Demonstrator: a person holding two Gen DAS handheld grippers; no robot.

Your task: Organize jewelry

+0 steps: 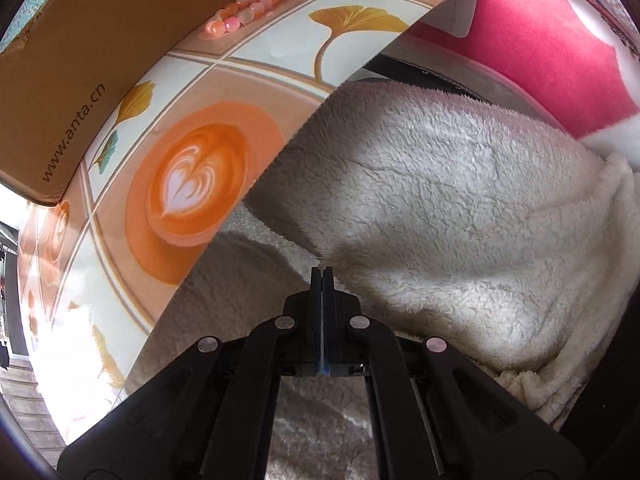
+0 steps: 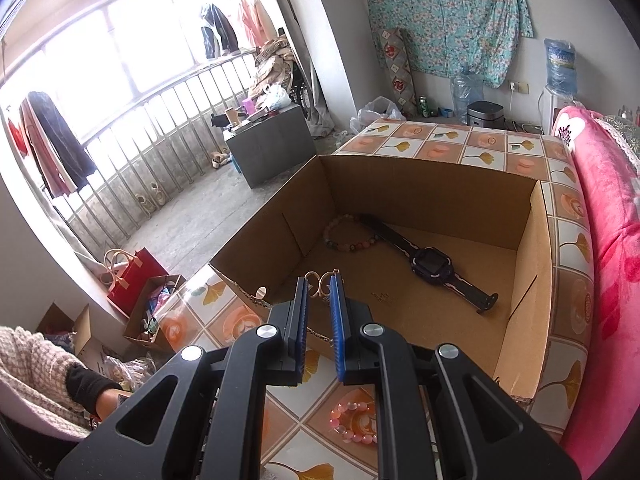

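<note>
tiled-print table (image 2: pixel 448 136) by barred window (image 2: pixel 120 60); cardboard box (image 2: pixel 528 280) on it. watch (image 2: pixel 430 261) flat inside, lying diagonally. right gripper (image 2: pixel 319 284) pinching gold earring (image 2: pixel 316 280); left gripper (image 1: pixel 321 270) pressed together, empty.

Daylight lit both pictures. In the right wrist view it poured in through the big window (image 2: pixel 120 40), which was so bright that the glass looked white and washed out. The railing (image 2: pixel 132 120) below it looked pale too. The far wall (image 2: pixel 348 40) was softer and dimmer. In the left wrist view a bright patch lay on the fluffy white blanket (image 1: pixel 460 208), with grey shadows beside it and a dark shadow under the bench cloth (image 1: pixel 192 184). The cloth shone with white glare near its lower edge. Both pictures bent round at the edges, with black corners. Straight lines curved. The pink bead bracelet (image 1: pixel 244 12) looked a little blurry.
</note>
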